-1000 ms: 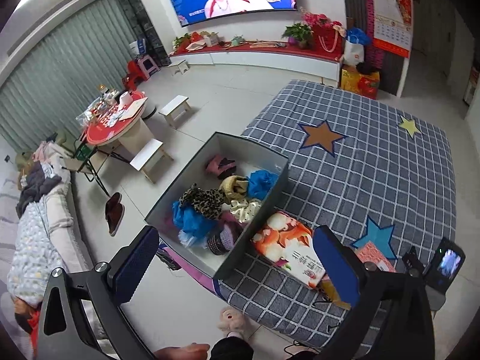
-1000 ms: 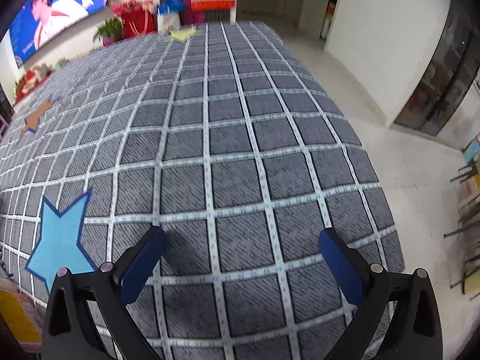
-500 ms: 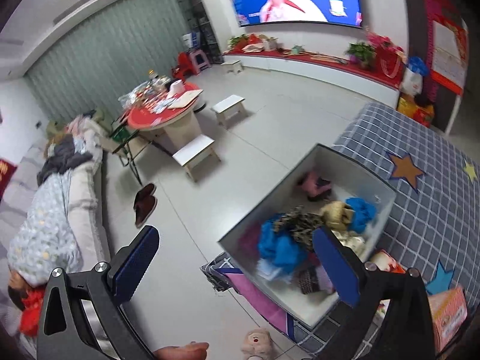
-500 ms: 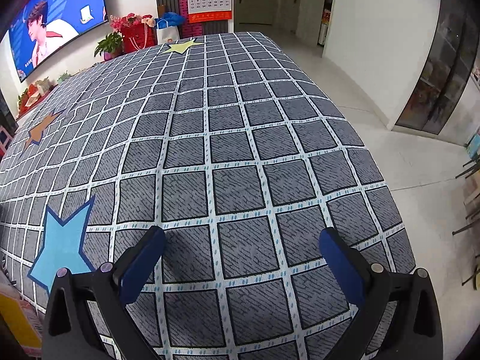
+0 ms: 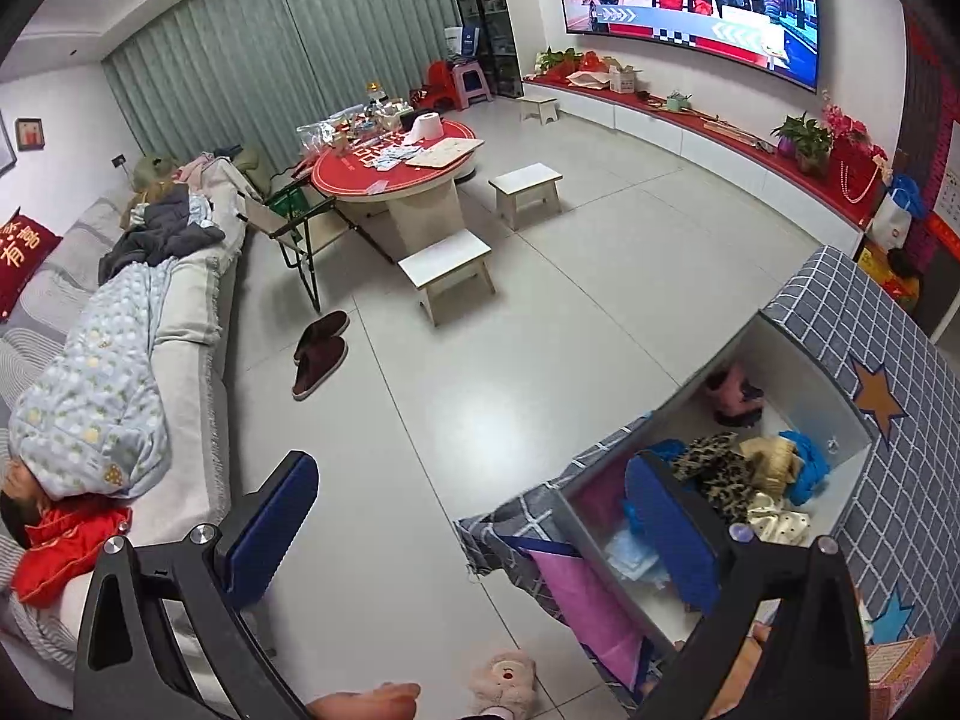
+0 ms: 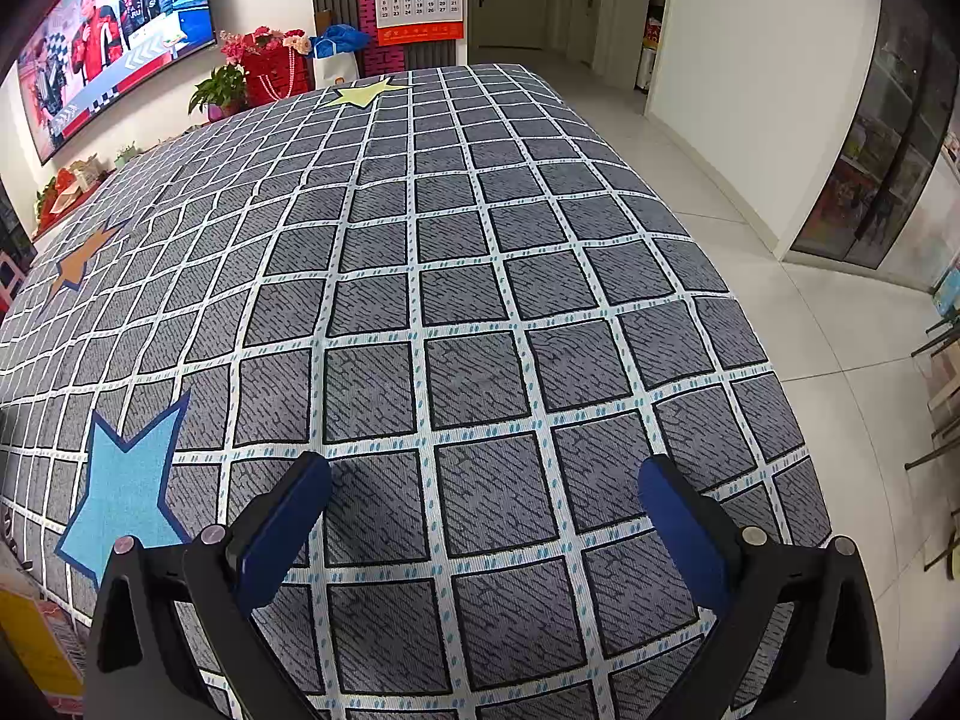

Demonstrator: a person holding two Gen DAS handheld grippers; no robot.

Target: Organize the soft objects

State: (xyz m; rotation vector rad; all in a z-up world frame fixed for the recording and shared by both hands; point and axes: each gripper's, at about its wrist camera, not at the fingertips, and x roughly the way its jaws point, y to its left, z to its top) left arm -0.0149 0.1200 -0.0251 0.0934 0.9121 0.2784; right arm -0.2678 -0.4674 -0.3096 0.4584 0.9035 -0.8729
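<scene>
A grey box (image 5: 840, 402) sits at the table's edge in the left wrist view, at the right. It holds several soft items: a leopard-print one (image 5: 717, 471), a blue one (image 5: 810, 465), a cream one (image 5: 774, 459) and a pink one (image 5: 735, 396). My left gripper (image 5: 474, 516) is open and empty, held over the floor left of the box. My right gripper (image 6: 483, 501) is open and empty above the grey checked tablecloth (image 6: 468, 276).
A small plush toy (image 5: 501, 681) lies on the floor by the table. White stools (image 5: 447, 273), a red round table (image 5: 399, 171), slippers (image 5: 318, 351) and a sofa (image 5: 198, 324) with a person lying on it stand to the left. A blue star (image 6: 123, 477) marks the cloth.
My left gripper has swung left and away from the box, so the view now takes in the floor and sofa. My right gripper has drawn back a little over the cloth. Both stay open.
</scene>
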